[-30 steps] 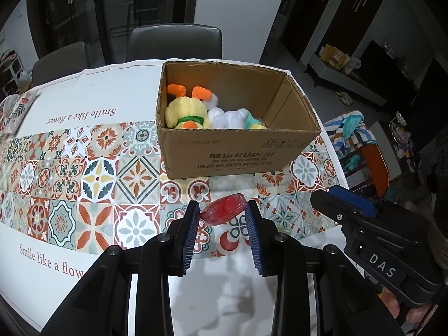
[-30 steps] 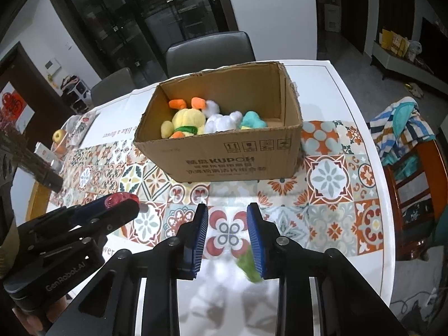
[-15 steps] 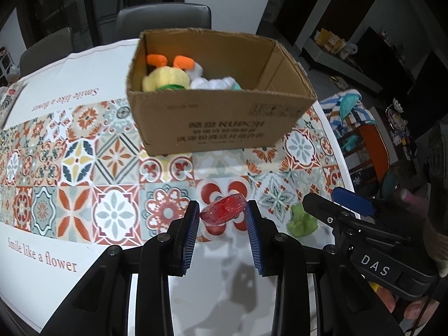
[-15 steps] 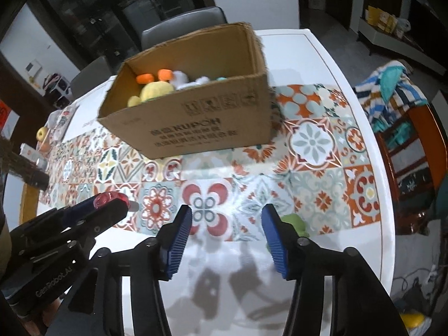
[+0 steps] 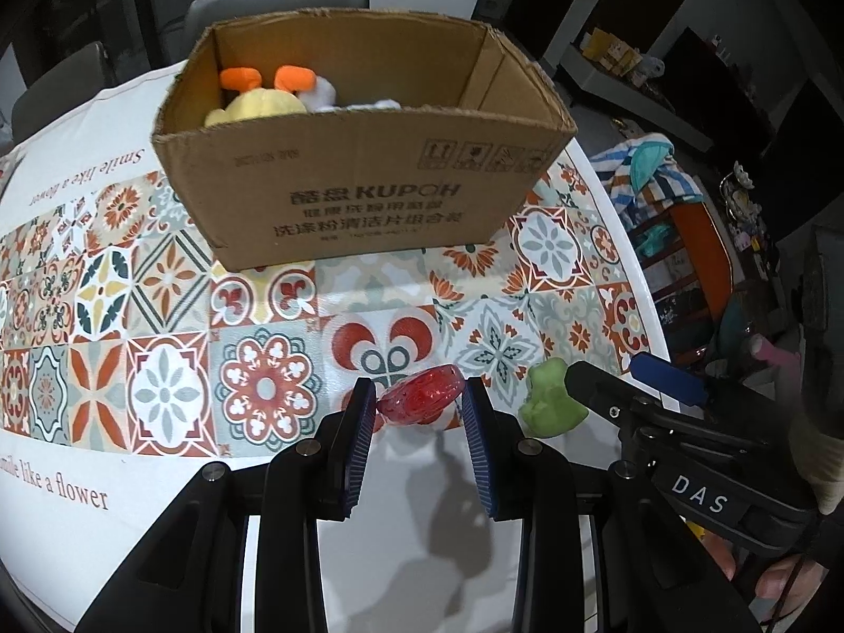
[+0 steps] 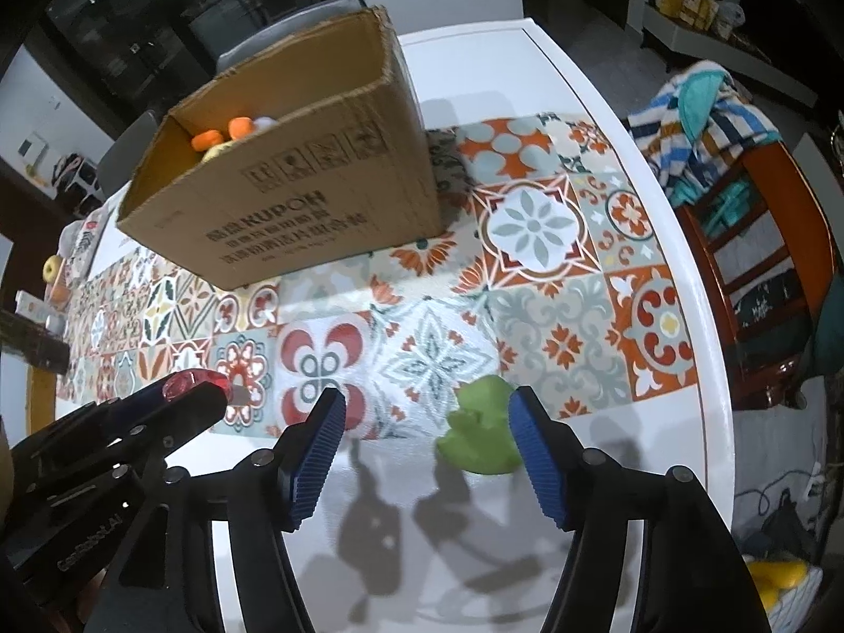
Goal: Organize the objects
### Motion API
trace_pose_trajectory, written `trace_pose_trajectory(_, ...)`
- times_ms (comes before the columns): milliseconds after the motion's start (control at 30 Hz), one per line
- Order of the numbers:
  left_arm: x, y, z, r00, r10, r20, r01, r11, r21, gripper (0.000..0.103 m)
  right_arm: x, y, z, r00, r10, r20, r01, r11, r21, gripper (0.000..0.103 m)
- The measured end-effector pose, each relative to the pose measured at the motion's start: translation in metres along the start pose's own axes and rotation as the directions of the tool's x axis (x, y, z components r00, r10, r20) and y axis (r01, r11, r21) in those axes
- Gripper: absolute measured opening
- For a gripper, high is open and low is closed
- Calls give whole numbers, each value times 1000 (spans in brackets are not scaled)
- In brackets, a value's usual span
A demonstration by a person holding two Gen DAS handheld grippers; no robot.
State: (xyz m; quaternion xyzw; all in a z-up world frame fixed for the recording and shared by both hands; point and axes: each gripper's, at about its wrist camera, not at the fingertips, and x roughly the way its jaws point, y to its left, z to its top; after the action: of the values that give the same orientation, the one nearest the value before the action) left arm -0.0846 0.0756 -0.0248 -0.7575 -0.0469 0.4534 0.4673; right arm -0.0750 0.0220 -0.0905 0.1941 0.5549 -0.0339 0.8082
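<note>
Left wrist view: my left gripper clenches one translucent red plastic toy above the tiled tablecloth, ready for the one open cardboard box. Right wrist view: my right gripper, jaws just opening, brackets one green rubber duck on the table, ungripped.

A round white table carries a runner of patterned tiles printed with the words "Smile like a flower". Grey chairs stand behind it at twelve o'clock. At three o'clock a wooden chair holds striped cloth. Low shelves with yellow packets line the dark wall at one o'clock.
</note>
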Motion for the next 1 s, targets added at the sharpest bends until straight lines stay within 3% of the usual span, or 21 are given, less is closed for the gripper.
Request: trace_pose_trajectory(1000,55,-9,-14,991,63,-119,-65,998,-9,34,73,-30,-12,987,-9,-161,12,1000,19,63)
